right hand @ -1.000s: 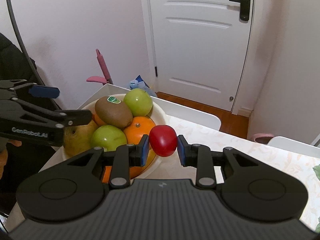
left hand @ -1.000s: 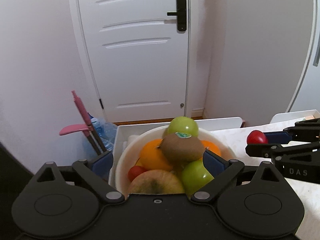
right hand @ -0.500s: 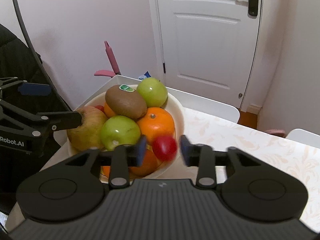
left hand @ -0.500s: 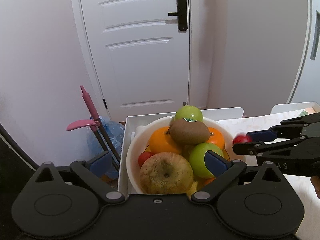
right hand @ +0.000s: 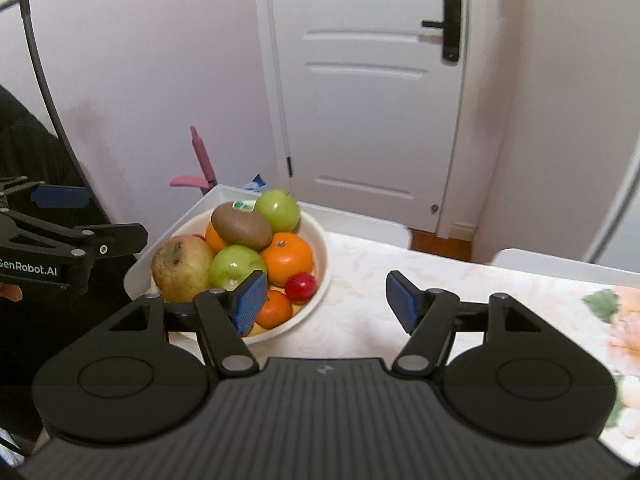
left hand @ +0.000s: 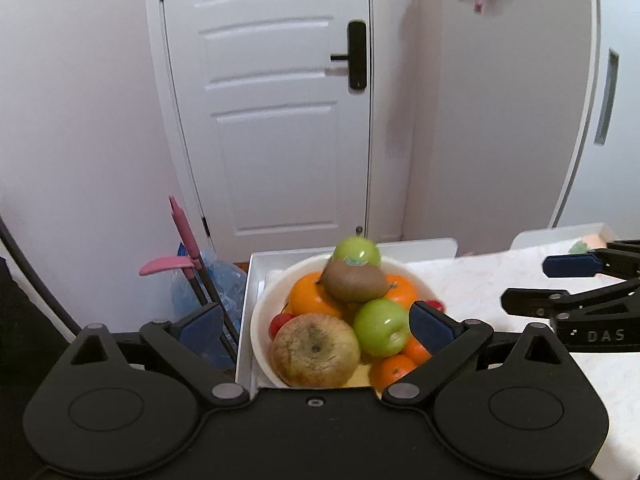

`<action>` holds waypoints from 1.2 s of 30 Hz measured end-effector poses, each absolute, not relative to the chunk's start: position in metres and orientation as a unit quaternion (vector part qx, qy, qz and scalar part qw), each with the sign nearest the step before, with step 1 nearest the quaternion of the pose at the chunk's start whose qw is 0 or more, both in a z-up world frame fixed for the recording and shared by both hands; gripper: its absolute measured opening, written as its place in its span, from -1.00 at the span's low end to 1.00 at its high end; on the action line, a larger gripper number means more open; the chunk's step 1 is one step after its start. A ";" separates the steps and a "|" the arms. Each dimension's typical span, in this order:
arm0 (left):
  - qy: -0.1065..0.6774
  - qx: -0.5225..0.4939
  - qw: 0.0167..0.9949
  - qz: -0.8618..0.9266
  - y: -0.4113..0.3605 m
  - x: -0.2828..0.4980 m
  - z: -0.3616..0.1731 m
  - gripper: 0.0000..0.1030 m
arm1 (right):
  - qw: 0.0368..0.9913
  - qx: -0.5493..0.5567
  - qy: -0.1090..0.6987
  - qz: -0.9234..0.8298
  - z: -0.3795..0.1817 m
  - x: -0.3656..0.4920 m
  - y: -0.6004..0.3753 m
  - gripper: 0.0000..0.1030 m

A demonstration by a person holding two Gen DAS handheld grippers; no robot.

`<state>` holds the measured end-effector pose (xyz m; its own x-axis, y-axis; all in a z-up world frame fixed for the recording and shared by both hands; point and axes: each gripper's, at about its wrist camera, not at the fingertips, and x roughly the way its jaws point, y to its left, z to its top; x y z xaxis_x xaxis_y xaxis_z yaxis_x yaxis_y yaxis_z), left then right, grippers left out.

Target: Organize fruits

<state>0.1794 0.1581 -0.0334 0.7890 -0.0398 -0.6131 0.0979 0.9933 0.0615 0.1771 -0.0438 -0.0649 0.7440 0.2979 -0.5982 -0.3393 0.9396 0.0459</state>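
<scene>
The round white ceramic fruit bowl (right hand: 322,252) sits at the near-left corner of the cream floral-patterned worktop (right hand: 460,280), on a white tray (left hand: 250,300). Piled in the bowl are a brown fuzzy kiwi with a green sticker (right hand: 241,226) on top, two glossy green apples (right hand: 237,266), several oranges (right hand: 286,258), and a blotchy yellow-brown apple (right hand: 182,268) at the bowl's left edge. A small red round fruit (right hand: 301,287) lies inside the bowl against its right rim, below the big orange. The black right gripper with blue pads (right hand: 326,300) hangs just right of the bowl, its jaws opening, nothing between them. The black left gripper (left hand: 316,324) hovers over the bowl's near side, spread wide and gripping nothing.
</scene>
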 end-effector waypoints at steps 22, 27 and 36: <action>0.248 0.028 0.968 -0.007 0.083 0.043 0.044 1.00 | 0.958 -0.014 0.281 0.051 0.016 0.039 -0.138 1.00; 0.253 0.032 0.967 -0.015 0.072 0.032 0.040 1.00 | 0.958 -0.006 0.284 0.043 0.011 0.022 -0.145 1.00; 0.248 0.034 0.968 -0.015 0.067 0.023 0.041 1.00 | 0.959 0.001 0.282 0.033 0.013 0.013 -0.152 1.00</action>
